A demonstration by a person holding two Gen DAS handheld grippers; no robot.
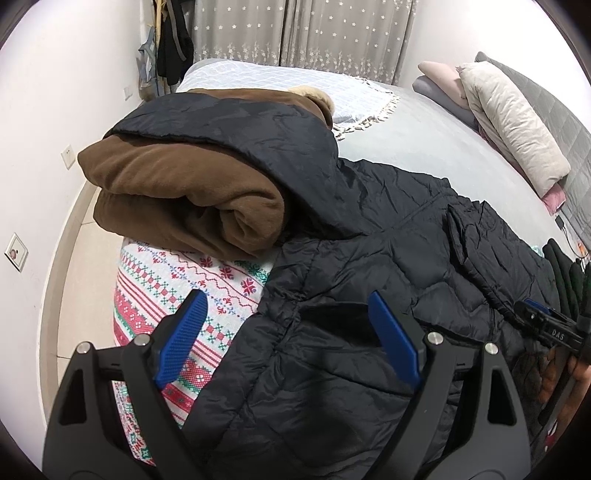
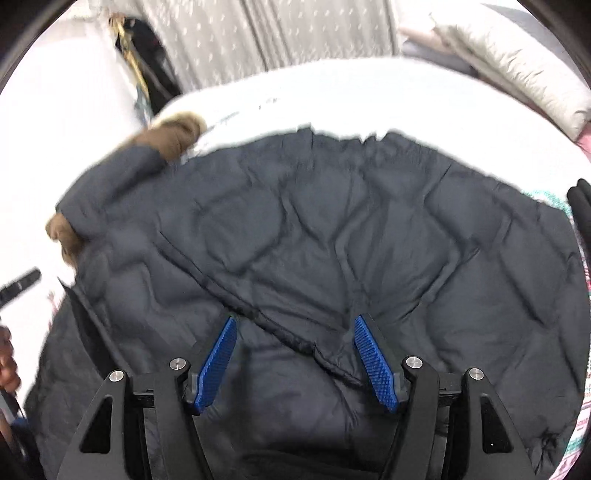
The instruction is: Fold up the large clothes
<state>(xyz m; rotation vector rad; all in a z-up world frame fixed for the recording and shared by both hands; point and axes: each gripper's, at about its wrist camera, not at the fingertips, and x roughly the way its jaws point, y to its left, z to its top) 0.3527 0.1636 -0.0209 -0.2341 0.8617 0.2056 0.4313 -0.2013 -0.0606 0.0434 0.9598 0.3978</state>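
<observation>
A black quilted jacket [image 1: 369, 266] lies spread on the bed, its brown fleece lining [image 1: 177, 195] rolled up at the far left. My left gripper [image 1: 287, 295] hangs open above the jacket's near left edge, with nothing between its blue pads [image 1: 184, 332]. In the right wrist view the jacket [image 2: 314, 229] fills the picture. My right gripper [image 2: 295, 319] is open just over it. A folded seam edge [image 2: 280, 332] runs loose between the jaws, and the pads do not press on it. The right gripper [image 1: 546, 325] also shows at the left wrist view's right edge.
A patterned red, green and white blanket [image 1: 177, 291] covers the bed under the jacket. Pillows [image 1: 513, 125] are stacked at the headboard on the right. Grey curtains [image 1: 303, 33] hang behind, and dark clothes [image 1: 173, 48] on the left wall. A hand [image 2: 7, 369] shows at the edge.
</observation>
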